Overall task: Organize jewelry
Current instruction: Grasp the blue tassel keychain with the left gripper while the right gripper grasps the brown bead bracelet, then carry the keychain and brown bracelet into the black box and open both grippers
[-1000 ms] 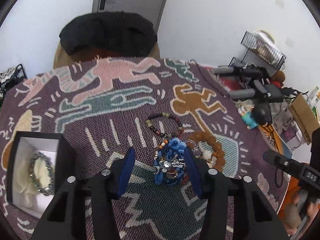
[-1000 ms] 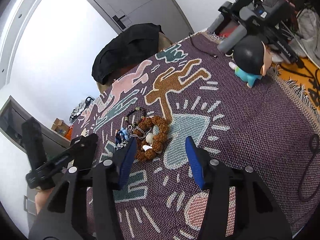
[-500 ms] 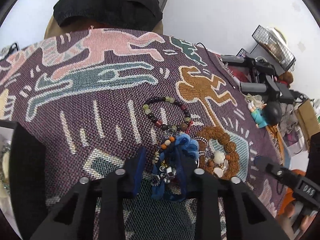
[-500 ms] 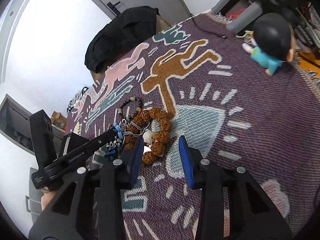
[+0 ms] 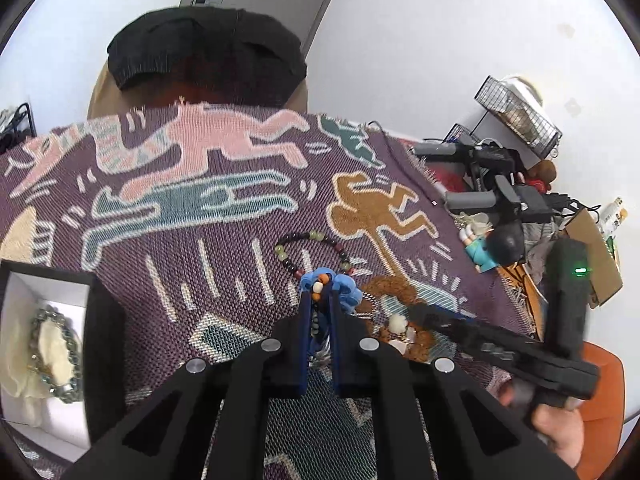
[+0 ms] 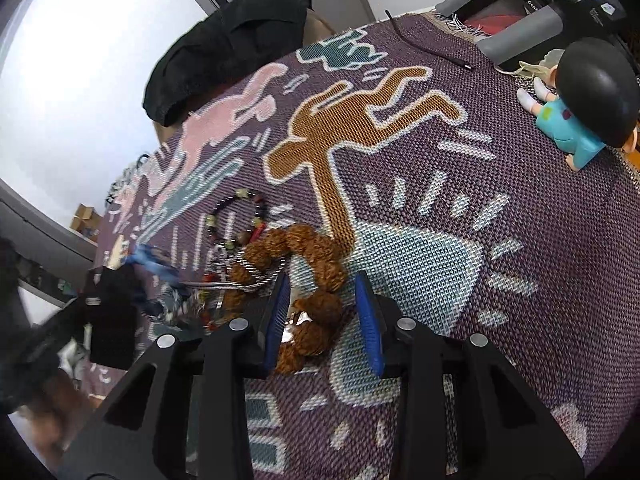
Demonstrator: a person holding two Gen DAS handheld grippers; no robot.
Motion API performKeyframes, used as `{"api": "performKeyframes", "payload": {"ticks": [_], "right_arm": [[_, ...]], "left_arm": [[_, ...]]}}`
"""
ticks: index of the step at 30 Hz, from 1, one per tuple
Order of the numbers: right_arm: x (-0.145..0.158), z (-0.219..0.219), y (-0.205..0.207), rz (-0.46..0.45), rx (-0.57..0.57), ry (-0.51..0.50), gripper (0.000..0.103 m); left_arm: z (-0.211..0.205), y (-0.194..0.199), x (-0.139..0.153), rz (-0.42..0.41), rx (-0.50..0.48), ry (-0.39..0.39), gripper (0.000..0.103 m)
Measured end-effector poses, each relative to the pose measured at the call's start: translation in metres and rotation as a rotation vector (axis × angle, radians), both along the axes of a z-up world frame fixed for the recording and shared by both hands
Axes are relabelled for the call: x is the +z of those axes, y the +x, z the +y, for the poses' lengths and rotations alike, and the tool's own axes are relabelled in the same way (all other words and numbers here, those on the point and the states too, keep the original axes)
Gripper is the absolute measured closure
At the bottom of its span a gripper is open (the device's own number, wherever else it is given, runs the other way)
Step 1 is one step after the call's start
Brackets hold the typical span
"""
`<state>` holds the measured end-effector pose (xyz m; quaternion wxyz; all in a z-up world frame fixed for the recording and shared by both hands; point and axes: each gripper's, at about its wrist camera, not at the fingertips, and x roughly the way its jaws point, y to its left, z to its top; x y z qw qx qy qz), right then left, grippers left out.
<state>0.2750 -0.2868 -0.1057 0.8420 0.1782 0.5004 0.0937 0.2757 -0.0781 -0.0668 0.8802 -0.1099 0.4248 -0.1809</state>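
My left gripper (image 5: pixel 320 296) has its jaws closing, pinched on a blue bracelet (image 5: pixel 346 290) with orange and white beads, on the patterned woven cloth (image 5: pixel 200 208). A dark bead bracelet (image 5: pixel 316 246) lies just beyond it. My right gripper (image 6: pixel 322 300) straddles a brown bead bracelet (image 6: pixel 316 248). Its jaws are closing, with beads between the blue pads (image 6: pixel 370 320) and a gap still on each side. A silver chain (image 6: pixel 256 276) tangles with the brown beads. The blue bracelet (image 6: pixel 156 264) looks blurred at the left.
A black box (image 5: pixel 100 320) with a white lining holds a grey bead bracelet (image 5: pixel 52 344) at the left. A blue figurine (image 6: pixel 580 120) lies at the cloth's right edge by spare black devices (image 5: pixel 500 192). A black garment (image 5: pixel 204 56) drapes a chair behind.
The left jaws have come together on the blue bracelet. The right gripper has come down over the brown beads with its jaws narrowing.
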Motion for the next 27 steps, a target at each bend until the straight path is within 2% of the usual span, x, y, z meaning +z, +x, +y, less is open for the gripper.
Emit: {"api": "performKeyframes", "payload": {"ticks": [1,3,4,11,27], "right_arm": [[-0.003,0.001,0.002,0.004,0.0,-0.009,0.072],[-0.004,0.002,0.003,-0.008,-0.008,-0.029,0.083],[-0.004,0.001,0.003,-0.007,-0.011,-0.026,0.084],[0.018,0.001,-0.006,-0.08,0.005,0.021,0.085],[0.082,0.027,-0.025,-0.203,0.09,0.085,0.085]], "left_arm": [[0.0,-0.002,0.003,-0.008,-0.002,0.003,0.097],[0.001,-0.006,0.011,-0.027,-0.003,0.007,0.097],[0.001,-0.008,0.015,-0.034,-0.003,0.007,0.097],[0.011,-0.018,0.039,-0.083,0.011,0.008,0.097],[0.046,-0.04,0.071,-0.142,0.065,-0.003,0.097]]}}
